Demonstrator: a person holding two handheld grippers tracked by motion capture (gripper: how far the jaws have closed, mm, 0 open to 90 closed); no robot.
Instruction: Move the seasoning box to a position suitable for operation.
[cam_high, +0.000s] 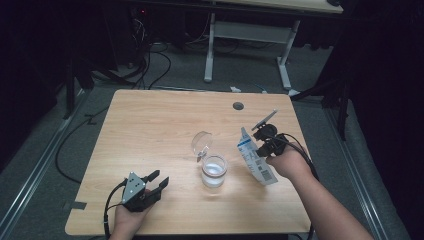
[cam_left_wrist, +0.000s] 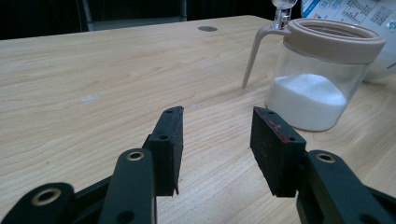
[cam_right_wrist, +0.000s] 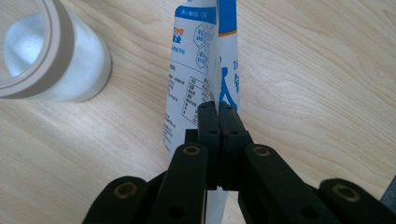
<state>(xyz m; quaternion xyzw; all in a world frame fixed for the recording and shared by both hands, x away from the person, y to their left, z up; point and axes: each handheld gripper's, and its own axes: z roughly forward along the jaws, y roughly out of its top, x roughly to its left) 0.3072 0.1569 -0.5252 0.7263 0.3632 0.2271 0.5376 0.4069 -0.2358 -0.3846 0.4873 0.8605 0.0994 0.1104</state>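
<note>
— Held by the right gripper (cam_right_wrist: 218, 122)?
— Clamped flat on a white-and-blue pouch (cam_high: 256, 161), pinched at one edge, pads pressed together over the thin film.
— Look of the pouch?
— Flat, glossy, printed with blue panels, small text and a barcode near the low end.
— Long axis?
— Tilted, top end up and away toward the far edge of the table (cam_high: 150, 120), bottom corner low toward the near right, just beside the jar (cam_high: 214, 171).
— Jar?
— Clear glass, tan rim, hinged lid (cam_high: 202, 143) swung open, white powder inside; mid-table.
— Left gripper (cam_high: 159, 181)?
— Jaws apart, nothing between, resting low at the near left, aimed toward the jar.
— Counts?
— One pouch, one jar, two grippers.
</note>
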